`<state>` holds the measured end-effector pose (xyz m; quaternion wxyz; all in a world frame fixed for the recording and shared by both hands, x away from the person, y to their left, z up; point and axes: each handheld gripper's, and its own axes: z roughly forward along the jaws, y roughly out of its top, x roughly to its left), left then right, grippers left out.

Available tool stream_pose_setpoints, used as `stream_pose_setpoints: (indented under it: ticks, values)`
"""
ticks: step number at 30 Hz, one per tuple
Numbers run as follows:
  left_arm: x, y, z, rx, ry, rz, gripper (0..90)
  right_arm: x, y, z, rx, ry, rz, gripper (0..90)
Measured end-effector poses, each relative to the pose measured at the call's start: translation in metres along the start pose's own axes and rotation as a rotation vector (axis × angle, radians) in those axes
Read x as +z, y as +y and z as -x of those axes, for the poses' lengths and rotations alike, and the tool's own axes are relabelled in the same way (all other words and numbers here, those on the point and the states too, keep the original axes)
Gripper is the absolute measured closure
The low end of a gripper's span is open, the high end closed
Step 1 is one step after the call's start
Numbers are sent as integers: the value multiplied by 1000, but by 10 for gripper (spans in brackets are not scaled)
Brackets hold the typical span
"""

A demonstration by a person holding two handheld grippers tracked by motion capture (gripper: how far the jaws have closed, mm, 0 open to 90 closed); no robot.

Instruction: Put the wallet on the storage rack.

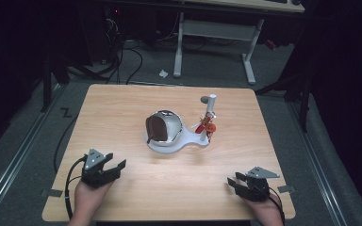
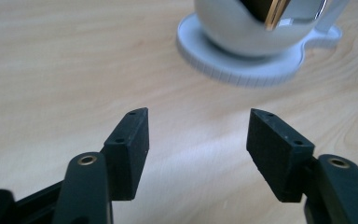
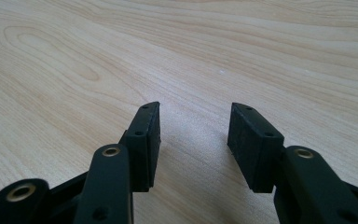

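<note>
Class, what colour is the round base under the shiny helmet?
White base, clearest in the left gripper view.

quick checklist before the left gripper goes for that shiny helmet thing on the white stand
1. Left gripper fingers apart with nothing between them: ok.
2. Right gripper open and empty, resting near the table's front edge, out of the way: ok.
3. Bare table between the left gripper and the white base: ok.
4. Helmet seated on its base, upright: ok.
5. White post with the small red and orange piece stands on the helmet's far side from the left gripper: ok.
6. Whether the helmet is fixed to the base or lifts off: cannot tell.
</note>
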<state>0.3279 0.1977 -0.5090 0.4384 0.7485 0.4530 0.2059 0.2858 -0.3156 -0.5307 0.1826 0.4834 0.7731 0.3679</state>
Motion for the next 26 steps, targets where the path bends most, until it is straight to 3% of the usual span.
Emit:
stream_pose_setpoints:
  ticks: [3,7,13,17,20,26]
  values:
    - [-5,-16,-1,19,32,-25,368,2,0,0,-3,-9,-2,541]
    - [-9,-31,-3,1,32,-60,366,3,2,-1,2,-29,-1,539]
    - [-9,-29,-1,23,20,-57,359,0,5,-5,-19,-70,23,540]
    - [-9,-27,0,23,4,-40,357,1,4,-5,-23,-75,18,540]
    - [-5,-26,1,30,-4,-55,354,1,3,-5,-23,-78,17,540]
    - [-2,-25,0,11,-27,-57,333,-1,2,-6,-24,-78,16,533]
